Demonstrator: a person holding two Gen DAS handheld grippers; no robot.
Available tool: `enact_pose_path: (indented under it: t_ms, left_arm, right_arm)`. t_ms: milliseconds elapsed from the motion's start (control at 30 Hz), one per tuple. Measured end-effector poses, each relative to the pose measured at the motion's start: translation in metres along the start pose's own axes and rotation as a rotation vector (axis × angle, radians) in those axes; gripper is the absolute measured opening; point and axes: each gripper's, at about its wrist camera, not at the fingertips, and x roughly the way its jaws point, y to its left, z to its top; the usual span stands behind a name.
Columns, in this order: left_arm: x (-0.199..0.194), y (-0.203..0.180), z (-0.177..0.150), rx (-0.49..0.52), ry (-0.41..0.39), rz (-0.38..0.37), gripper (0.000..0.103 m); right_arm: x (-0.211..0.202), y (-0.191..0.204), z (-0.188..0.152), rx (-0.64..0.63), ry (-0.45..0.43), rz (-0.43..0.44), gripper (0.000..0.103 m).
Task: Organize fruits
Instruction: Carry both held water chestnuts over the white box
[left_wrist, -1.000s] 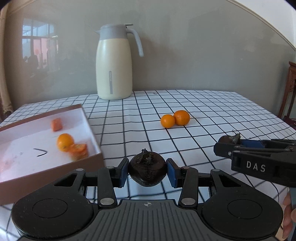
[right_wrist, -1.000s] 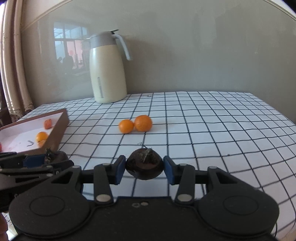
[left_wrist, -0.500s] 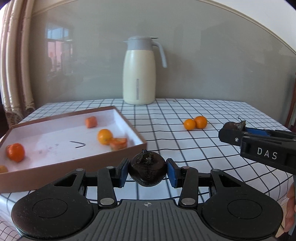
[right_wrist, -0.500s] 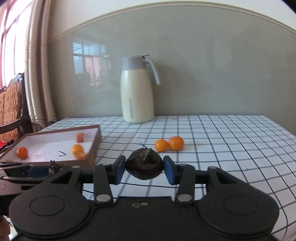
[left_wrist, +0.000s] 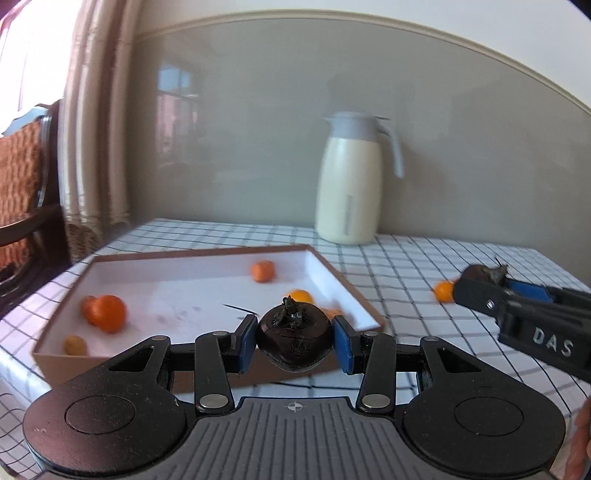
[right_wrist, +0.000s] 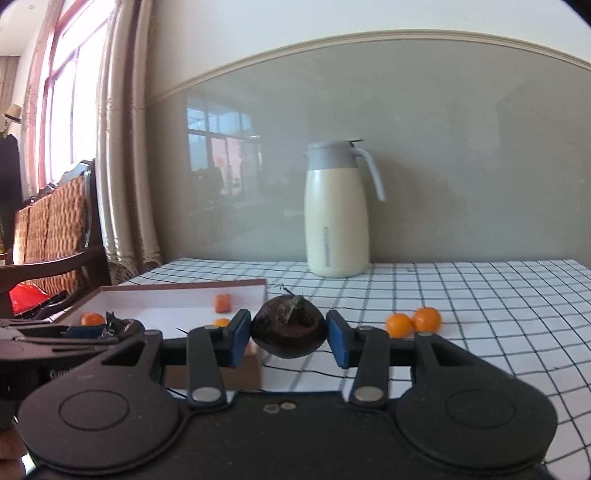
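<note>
Carrying two dark fruits, one clamped in the left gripper (left_wrist: 294, 340) and one in the right gripper (right_wrist: 288, 332), toward the box (left_wrist: 207, 254); next, judging by position, lowering inside and releasing.

left wrist: low, close | right wrist: same | shared: tray (left_wrist: 343, 284), jug (right_wrist: 336, 210)

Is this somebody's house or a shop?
Probably a home dining room: a table with a checked cloth, a cream jug, a wicker chair and window curtains.
</note>
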Motion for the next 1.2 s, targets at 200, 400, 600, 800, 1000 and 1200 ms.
enact_pose_path:
  t_ms: [200, 400, 600, 800, 1000, 1200]
  left_arm:
    - [0.005, 0.031, 0.009, -0.052, -0.015, 0.074, 0.044]
    - [0.015, 0.065, 0.018, -0.088, -0.029, 0.155, 0.044]
    - [0.030, 0.092, 0.025, -0.124, -0.022, 0.207, 0.044]
    - [0.049, 0.108, 0.028, -0.140, -0.001, 0.240, 0.044]
    - [0.061, 0.117, 0.028, -0.147, 0.017, 0.262, 0.044]
    - [0.075, 0.124, 0.033, -0.156, 0.017, 0.273, 0.044]
  right_arm:
    - [0.013, 0.019, 0.005, -0.005, -0.012, 0.050, 0.036]
    - [0.033, 0.036, 0.013, -0.007, -0.019, 0.098, 0.036]
    - [0.054, 0.048, 0.022, -0.018, -0.029, 0.126, 0.036]
    - [0.075, 0.053, 0.026, -0.014, -0.021, 0.143, 0.036]
    - [0.092, 0.056, 0.027, -0.018, -0.010, 0.145, 0.036]
    - [0.108, 0.054, 0.028, -0.017, 0.001, 0.134, 0.036]
